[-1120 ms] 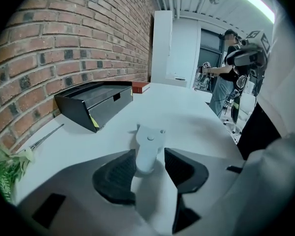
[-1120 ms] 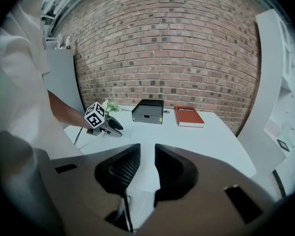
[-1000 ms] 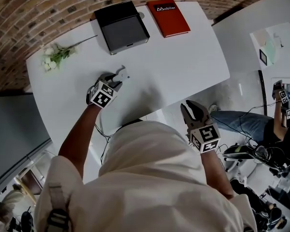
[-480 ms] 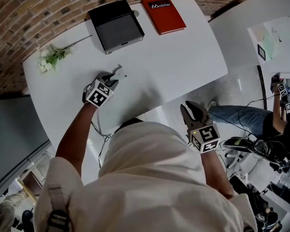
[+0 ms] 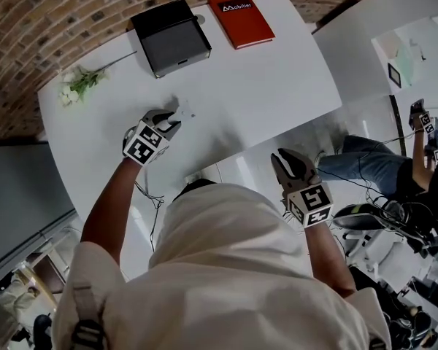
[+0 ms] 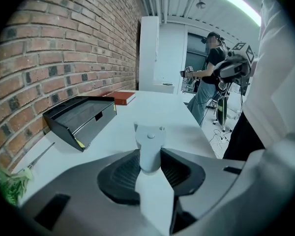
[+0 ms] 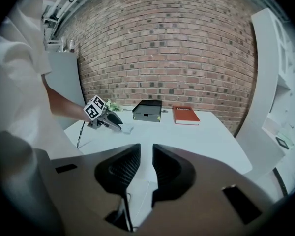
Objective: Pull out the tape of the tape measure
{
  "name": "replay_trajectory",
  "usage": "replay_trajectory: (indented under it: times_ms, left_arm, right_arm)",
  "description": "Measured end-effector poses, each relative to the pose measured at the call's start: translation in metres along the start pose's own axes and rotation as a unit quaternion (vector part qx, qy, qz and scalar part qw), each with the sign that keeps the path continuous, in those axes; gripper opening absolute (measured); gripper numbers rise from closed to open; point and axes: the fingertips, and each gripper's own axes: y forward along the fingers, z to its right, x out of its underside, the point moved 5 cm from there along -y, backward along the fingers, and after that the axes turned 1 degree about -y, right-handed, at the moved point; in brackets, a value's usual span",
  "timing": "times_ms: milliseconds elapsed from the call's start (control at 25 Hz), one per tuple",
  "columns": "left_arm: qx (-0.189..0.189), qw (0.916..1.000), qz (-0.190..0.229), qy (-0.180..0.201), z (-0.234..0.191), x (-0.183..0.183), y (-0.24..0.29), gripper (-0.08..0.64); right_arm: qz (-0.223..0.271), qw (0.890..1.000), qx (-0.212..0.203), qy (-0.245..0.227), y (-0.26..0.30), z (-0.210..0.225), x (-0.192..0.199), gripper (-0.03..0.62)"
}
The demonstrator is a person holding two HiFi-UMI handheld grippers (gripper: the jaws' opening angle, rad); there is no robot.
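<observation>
Presently 1 tape measure (image 6: 149, 141) sits clamped between the left gripper's (image 5: 172, 119) 2 jaws.

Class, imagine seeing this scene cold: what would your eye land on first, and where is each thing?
The left gripper, over the white table's middle, is shut on a small pale tape measure. At the far edge, by the brick wall, sit a black box and a red book. The right gripper hangs empty off the near edge, jaws slightly apart.
</observation>
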Motion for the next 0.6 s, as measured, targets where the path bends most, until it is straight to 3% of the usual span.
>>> replay_trajectory:
  times_ms: [240, 600]
  left_arm:
    - [0.019, 0.9992, 0.035, 0.001, 0.038, -0.028, -0.023, 0.124]
    - [0.039, 0.9962, 0.07, 0.034, 0.106, -0.077, -0.063, 0.124]
  right_arm:
    - [0.027, 0.999, -0.034, -0.017, -0.017, -0.001, 0.002, 0.078]
    - [0.074, 0.99, -0.098, -0.063, -0.052, 0.007, 0.001, 0.078]
